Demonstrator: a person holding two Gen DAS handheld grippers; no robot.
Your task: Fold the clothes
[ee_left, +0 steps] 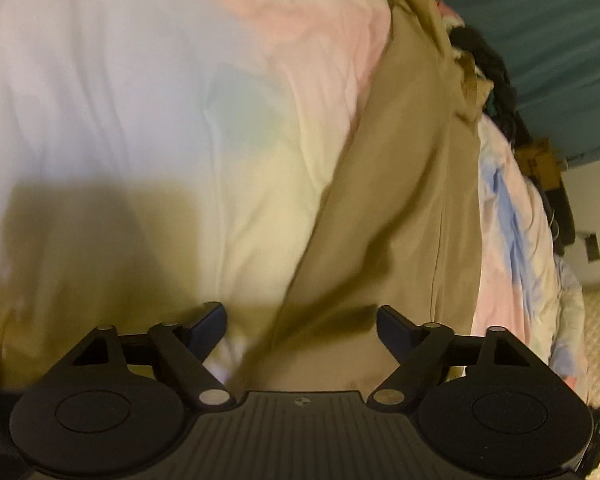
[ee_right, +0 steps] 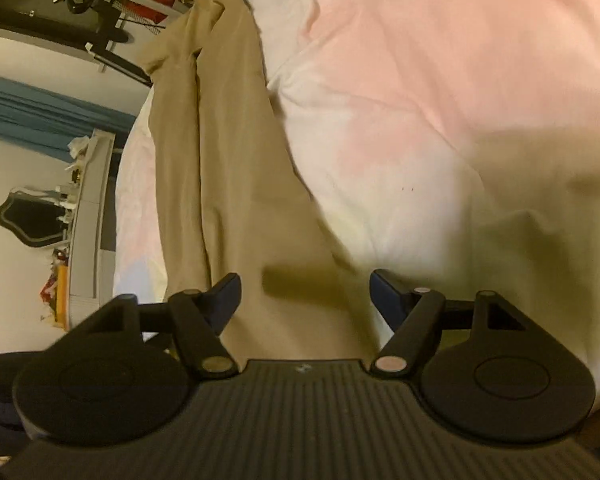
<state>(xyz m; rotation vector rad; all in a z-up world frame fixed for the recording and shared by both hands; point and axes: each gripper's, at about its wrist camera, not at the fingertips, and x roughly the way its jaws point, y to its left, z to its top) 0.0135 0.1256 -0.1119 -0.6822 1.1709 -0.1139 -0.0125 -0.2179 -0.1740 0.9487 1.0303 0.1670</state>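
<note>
Tan trousers (ee_left: 400, 200) lie stretched out lengthwise on a pastel bedspread (ee_left: 140, 100). In the left wrist view they run from the near centre up to the top right. My left gripper (ee_left: 302, 324) is open and empty, just above the trousers' near end. In the right wrist view the trousers (ee_right: 228, 168) run from the near centre up to the top left, with both legs side by side. My right gripper (ee_right: 305, 292) is open and empty, hovering over the near end of the trousers.
The bedspread (ee_right: 440, 100) is pink, white and pale yellow. A pile of dark and mixed clothes (ee_left: 496, 76) lies beyond the trousers. A teal curtain (ee_left: 560, 60), a white dresser (ee_right: 90, 216), a mirror (ee_right: 28, 216) and exercise equipment (ee_right: 108, 12) stand around the bed.
</note>
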